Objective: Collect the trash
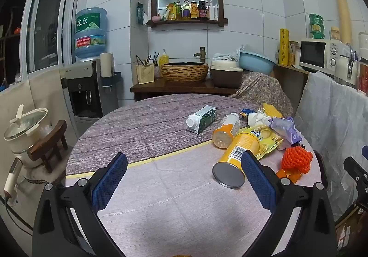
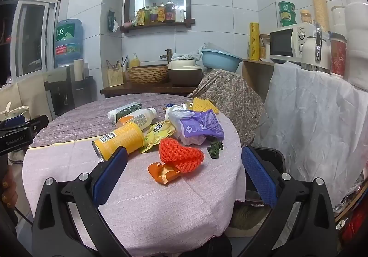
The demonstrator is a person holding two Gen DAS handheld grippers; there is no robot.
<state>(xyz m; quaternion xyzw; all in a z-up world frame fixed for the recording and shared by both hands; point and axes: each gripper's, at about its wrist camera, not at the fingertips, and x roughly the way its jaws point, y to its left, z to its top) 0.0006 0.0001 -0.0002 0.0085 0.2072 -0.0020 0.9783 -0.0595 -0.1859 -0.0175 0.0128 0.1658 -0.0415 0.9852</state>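
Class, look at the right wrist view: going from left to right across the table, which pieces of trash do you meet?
Yellow can → orange peel → orange foam net → purple wrapper → green scrap.

Left tongs [image 1: 184, 165] and right tongs [image 2: 184, 160] both gape wide, holding nothing.
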